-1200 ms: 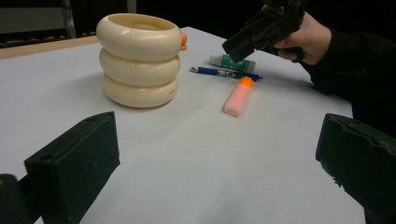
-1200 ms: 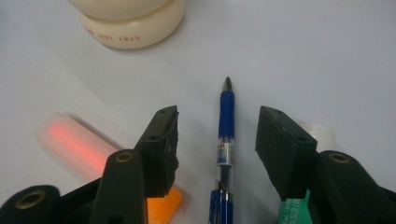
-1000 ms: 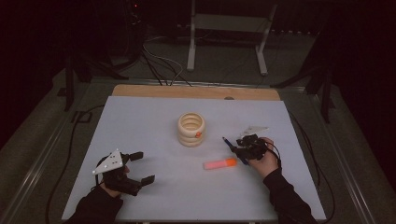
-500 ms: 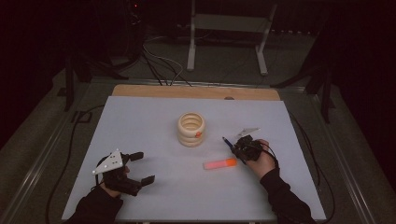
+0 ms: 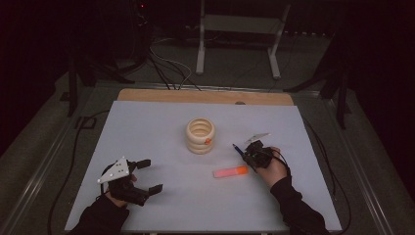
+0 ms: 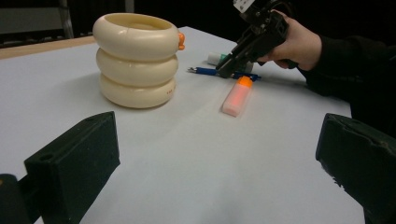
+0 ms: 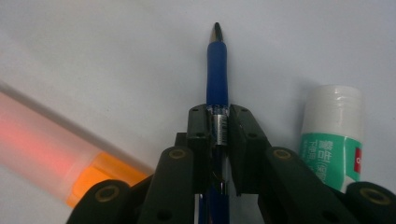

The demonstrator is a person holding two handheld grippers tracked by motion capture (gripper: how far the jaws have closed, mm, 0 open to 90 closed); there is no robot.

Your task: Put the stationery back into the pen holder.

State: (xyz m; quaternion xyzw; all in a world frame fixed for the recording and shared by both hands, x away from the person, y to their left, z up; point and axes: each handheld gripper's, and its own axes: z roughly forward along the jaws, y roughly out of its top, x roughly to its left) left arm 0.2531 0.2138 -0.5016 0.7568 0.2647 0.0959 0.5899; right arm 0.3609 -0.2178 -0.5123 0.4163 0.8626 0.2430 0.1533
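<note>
A blue pen lies on the white table, tip pointing away from my right gripper. That gripper is shut on the pen's barrel; its jaws have just been closing with the pen between them. In the high view the right gripper sits right of centre with the pen sticking out to its left. My left gripper rests near the front left, open and holding nothing. From the left gripper view, the right gripper presses down on the pen.
A cream stack of three rings stands mid-table. An orange highlighter lies just in front of the right gripper. A white and green glue stick lies beside the pen on its right. A wooden strip edges the table's far side.
The right hand has edged slightly left over the pen. The left hand has stayed still.
</note>
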